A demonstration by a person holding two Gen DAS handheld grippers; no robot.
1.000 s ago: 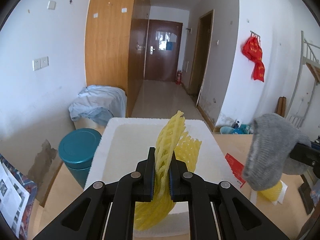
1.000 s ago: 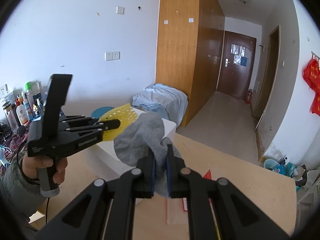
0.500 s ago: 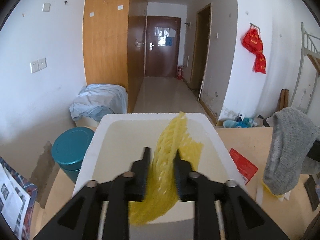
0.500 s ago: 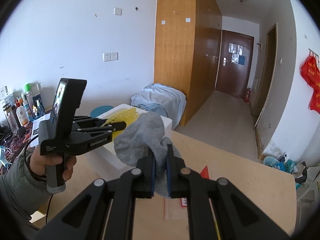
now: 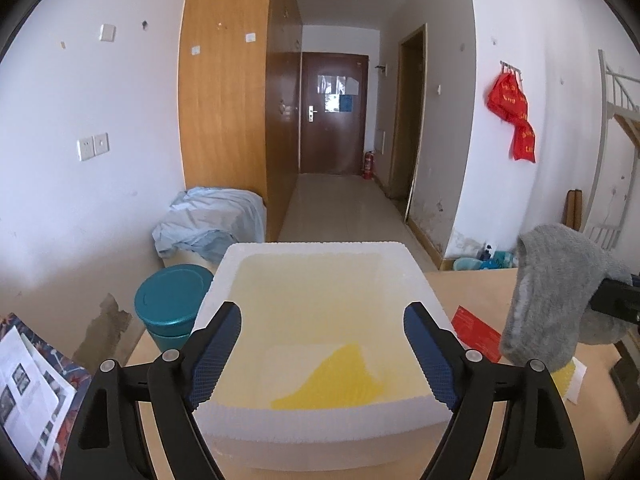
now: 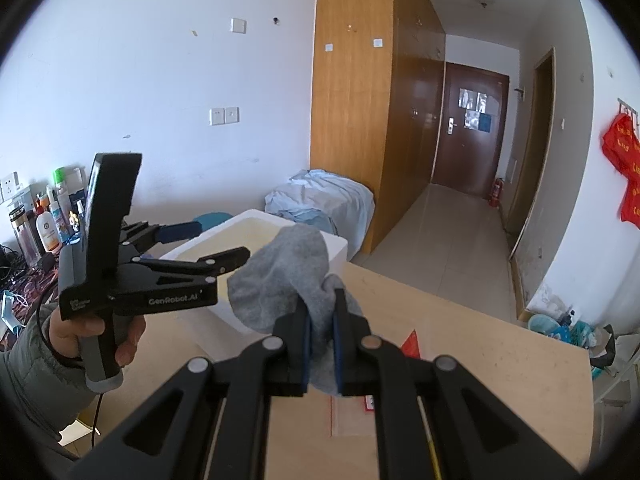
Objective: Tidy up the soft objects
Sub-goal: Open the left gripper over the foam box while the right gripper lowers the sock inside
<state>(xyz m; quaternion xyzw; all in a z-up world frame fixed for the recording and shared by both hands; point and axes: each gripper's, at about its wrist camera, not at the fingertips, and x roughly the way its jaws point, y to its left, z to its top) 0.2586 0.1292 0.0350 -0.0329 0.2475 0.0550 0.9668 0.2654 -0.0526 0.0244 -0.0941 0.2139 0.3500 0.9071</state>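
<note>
Sock (image 6: 288,276) is hanging clamped in the right claw (image 6: 320,344), just right of the foam box (image 5: 424,280); the left claw (image 5: 320,352), jaws just opened and empty, is hovering over the box's near edge.

Yellow mesh (image 5: 340,384), white foam box (image 5: 320,248), grey, seemingly knitted sock (image 6: 288,280).

bright, even daylight; sharp focus; fisheye bending and dark vignette at edges

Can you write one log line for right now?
left claw: open, just released | yellow net: in foam box | right claw: holding grey sock
</note>
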